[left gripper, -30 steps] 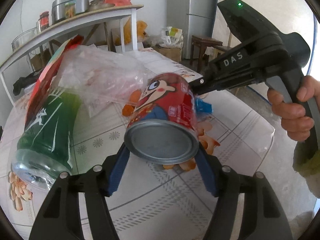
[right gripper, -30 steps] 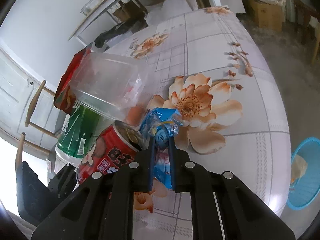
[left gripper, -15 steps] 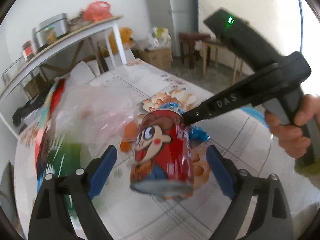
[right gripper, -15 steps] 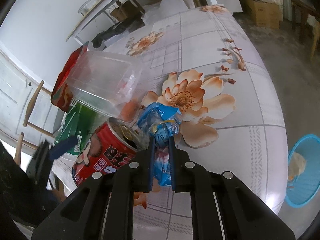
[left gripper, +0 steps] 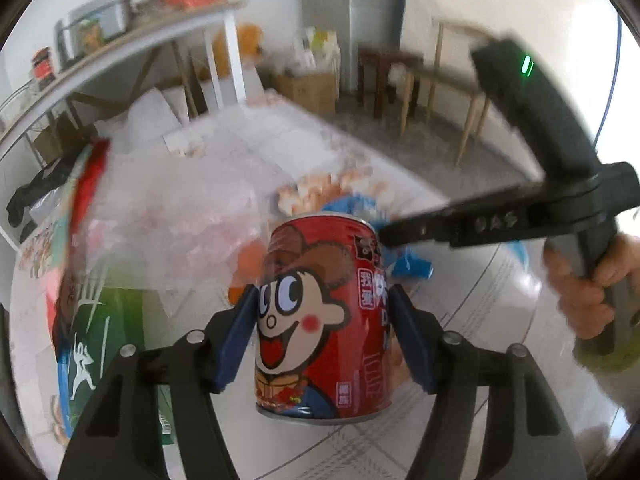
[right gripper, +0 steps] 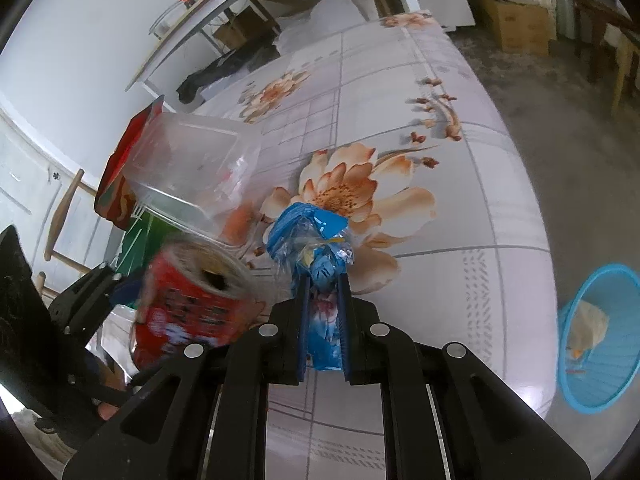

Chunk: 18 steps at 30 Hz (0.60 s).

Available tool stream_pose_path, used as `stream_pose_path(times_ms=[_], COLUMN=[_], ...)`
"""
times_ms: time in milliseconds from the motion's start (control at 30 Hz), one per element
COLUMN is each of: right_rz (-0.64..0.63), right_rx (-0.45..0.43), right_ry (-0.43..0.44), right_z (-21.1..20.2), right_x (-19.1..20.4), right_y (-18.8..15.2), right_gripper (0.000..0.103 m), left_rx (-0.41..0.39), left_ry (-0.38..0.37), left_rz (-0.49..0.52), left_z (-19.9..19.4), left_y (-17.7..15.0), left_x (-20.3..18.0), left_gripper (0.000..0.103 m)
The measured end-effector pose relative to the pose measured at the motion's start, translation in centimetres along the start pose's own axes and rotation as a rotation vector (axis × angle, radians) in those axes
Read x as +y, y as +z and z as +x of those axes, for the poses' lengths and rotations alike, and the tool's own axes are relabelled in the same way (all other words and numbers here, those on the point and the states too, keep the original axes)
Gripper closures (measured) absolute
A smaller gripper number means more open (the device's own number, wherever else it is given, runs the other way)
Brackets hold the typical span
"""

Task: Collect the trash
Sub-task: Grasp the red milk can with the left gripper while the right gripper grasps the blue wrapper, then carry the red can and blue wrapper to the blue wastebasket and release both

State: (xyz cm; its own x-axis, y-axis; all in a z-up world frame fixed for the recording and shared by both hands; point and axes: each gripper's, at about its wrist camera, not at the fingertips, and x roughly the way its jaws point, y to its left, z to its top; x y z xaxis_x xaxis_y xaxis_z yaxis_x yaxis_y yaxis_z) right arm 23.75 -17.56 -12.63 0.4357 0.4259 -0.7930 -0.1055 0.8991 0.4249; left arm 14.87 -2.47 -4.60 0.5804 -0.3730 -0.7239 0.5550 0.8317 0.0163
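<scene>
Two grippers are working over your flower-print tablecloth: your left gripper, just closing, is clamping the red can, your right gripper is pinching a blue wrapper, a blue basket is sitting on the floor.

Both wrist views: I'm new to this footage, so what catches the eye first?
A red cartoon can fills the left view, upright between the left gripper's blue fingers. In the right view, a crumpled blue wrapper sits pinched in the right gripper over a flowered table.
</scene>
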Motion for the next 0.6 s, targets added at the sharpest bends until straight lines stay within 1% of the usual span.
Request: stream_pose_path(times_ms=[67,167,267,467,600], right_rz=[0.006,0.016,0.027,0.031,0.039], right_rx=[-0.005,-0.010,-0.013,-0.018,-0.019], right_ry=[-0.004,-0.010,-0.011,-0.014,-0.013], right_z=[-0.3,-0.5,-0.7,-1.2,-1.2], right_x=[-0.2,-0.5,-0.8,-0.9,-1.0], right_y=[0.0,0.0,-0.2,-0.6,-0.4], right_gripper=[0.091,0.091,0.091,0.091,0.091], left_rx=[-0.105,-0.196,-0.279,-0.303,-0.334], left_ry=[-0.012,-0.035,-0.016,0.013,0.013], left_rz=[-0.046,-0.102,-0.123,-0.168,-0.226], left_z=[-1.4,-2.6,-3.2,-2.8,-3.1], left_y=[-0.6,-1.4,-2.6,-3.8,-4.2], left_x=[0.4,0.8,0.5,0.2,0.4], left_gripper=[0.039,0.039,0.039,0.039,0.039])
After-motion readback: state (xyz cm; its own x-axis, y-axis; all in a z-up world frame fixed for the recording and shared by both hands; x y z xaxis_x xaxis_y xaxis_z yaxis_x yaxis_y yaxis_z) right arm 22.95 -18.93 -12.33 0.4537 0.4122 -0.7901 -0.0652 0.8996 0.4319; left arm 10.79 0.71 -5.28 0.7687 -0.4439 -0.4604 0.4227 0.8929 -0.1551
